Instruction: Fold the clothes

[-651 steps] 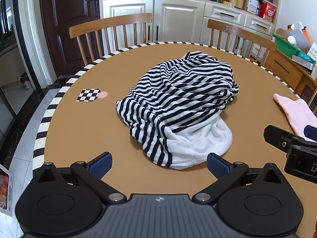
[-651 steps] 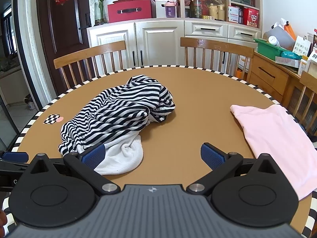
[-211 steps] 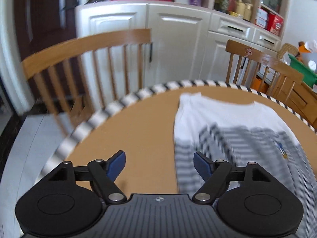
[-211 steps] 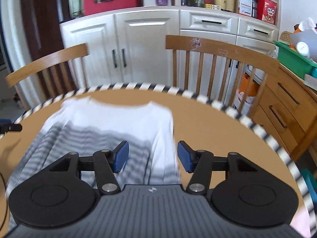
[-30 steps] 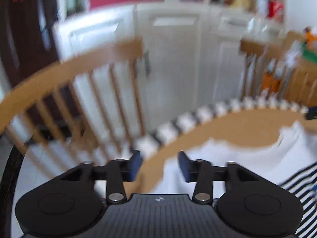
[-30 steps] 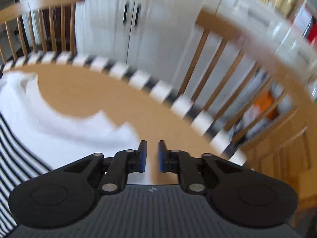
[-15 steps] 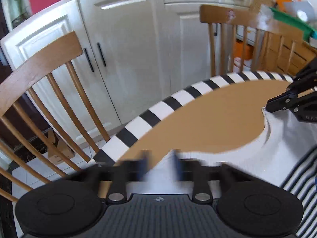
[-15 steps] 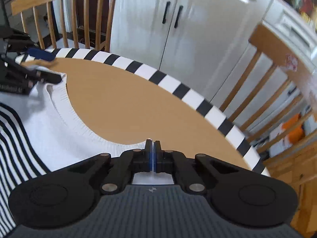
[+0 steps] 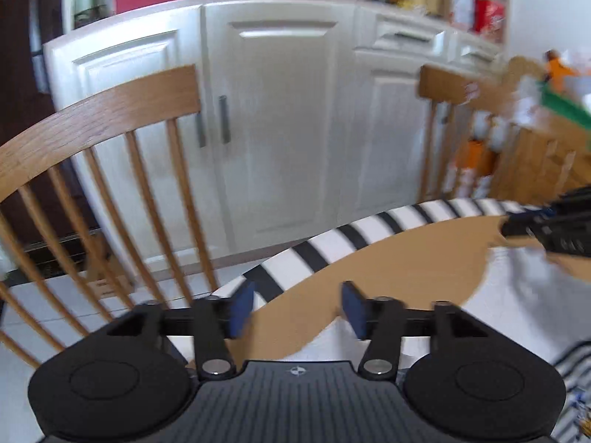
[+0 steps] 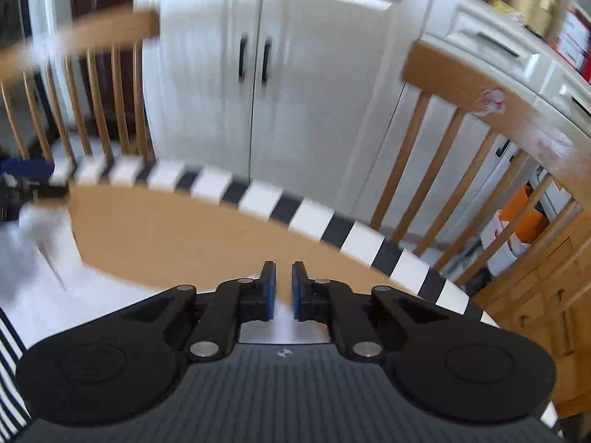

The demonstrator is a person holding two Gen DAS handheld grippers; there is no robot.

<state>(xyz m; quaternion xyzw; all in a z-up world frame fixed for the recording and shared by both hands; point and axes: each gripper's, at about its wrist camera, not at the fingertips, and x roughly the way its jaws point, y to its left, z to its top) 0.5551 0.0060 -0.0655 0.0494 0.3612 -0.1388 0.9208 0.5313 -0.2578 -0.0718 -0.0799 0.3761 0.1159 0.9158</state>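
Note:
The striped shirt (image 9: 506,295) lies flat on the round brown table (image 9: 406,258), its white shoulder part toward the far rim. My left gripper (image 9: 297,308) is over the shirt's left shoulder corner, jaws opening wide, bare table between the pads, white cloth just under the right pad. My right gripper (image 10: 283,291) is over the other shoulder of the shirt (image 10: 40,258). Its jaws are opening, a narrow gap shows, and white cloth lies below them, not pinched. Each view shows the other gripper at its edge: the right gripper (image 9: 546,229), the left gripper (image 10: 26,188).
The table's black-and-white striped rim (image 10: 317,217) runs close ahead of both grippers. Two wooden chairs, one chair (image 9: 110,110) on the left and another chair (image 10: 491,110) on the right, stand just beyond it. White cabinets (image 9: 277,110) are behind them.
Half a second ago both grippers were shut at the shirt's shoulders. Now both have parted, the left wide, the right by a small gap, and the cloth lies loose.

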